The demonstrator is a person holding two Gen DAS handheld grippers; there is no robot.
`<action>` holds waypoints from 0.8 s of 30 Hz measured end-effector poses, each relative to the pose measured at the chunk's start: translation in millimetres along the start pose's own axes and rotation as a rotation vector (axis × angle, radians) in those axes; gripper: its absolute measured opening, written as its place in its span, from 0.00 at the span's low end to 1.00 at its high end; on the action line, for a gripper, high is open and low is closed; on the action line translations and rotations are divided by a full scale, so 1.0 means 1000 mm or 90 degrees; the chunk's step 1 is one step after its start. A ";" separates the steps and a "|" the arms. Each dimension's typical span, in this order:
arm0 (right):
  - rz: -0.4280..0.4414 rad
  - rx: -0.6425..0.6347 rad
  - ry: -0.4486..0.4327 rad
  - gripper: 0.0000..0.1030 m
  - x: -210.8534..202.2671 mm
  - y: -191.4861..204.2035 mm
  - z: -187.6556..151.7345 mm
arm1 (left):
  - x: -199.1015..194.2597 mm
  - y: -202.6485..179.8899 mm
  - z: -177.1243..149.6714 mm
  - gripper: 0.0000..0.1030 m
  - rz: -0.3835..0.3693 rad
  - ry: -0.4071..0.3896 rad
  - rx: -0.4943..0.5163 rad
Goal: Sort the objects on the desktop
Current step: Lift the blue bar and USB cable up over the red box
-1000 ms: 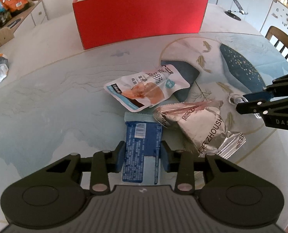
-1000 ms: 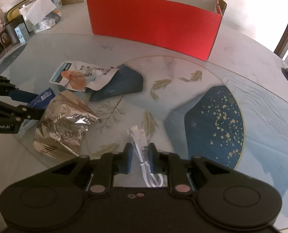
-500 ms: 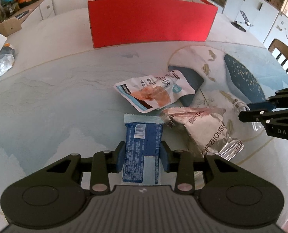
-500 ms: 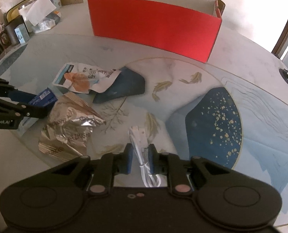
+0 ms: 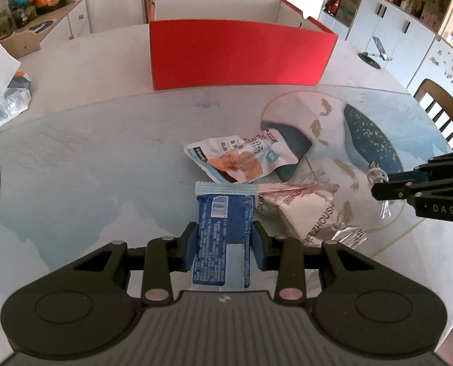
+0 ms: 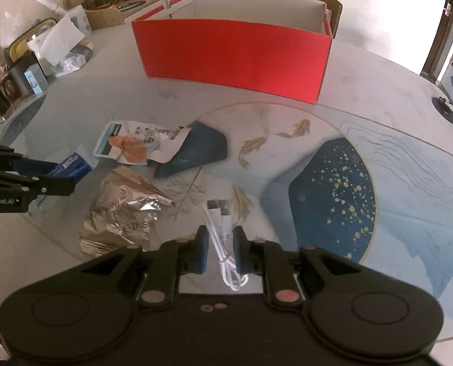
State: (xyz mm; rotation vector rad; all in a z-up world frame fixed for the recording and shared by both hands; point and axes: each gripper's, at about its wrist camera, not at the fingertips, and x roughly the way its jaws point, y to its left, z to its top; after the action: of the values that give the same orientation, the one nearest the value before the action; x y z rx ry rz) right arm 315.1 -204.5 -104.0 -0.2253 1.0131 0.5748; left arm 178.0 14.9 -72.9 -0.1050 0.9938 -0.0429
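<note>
The left hand-held gripper [image 5: 223, 248] is pinching the blue packet [image 5: 221, 238], the right hand-held gripper [image 6: 221, 251] is pinching the white cable [image 6: 223, 235]; both are needing firm carrying into the red box [image 5: 238, 52].

Two wrist fisheyes, close above the table [image 5: 73, 158], angled steeply down, both facing the red box [image 5: 238, 55].
</note>
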 end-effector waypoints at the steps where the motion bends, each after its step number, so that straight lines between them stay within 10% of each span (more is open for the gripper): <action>1: 0.002 0.003 -0.001 0.15 -0.001 0.000 0.000 | -0.003 -0.001 0.001 0.34 0.000 -0.003 -0.002; 24: 0.056 0.086 -0.073 0.15 -0.043 -0.013 0.059 | -0.037 -0.001 0.072 0.34 -0.020 -0.081 -0.075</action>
State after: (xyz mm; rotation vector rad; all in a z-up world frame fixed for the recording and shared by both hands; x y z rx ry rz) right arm 348.9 -204.5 -38.1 -0.0281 0.9504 0.5896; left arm 218.5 22.2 -3.2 -0.2286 0.8670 -0.0065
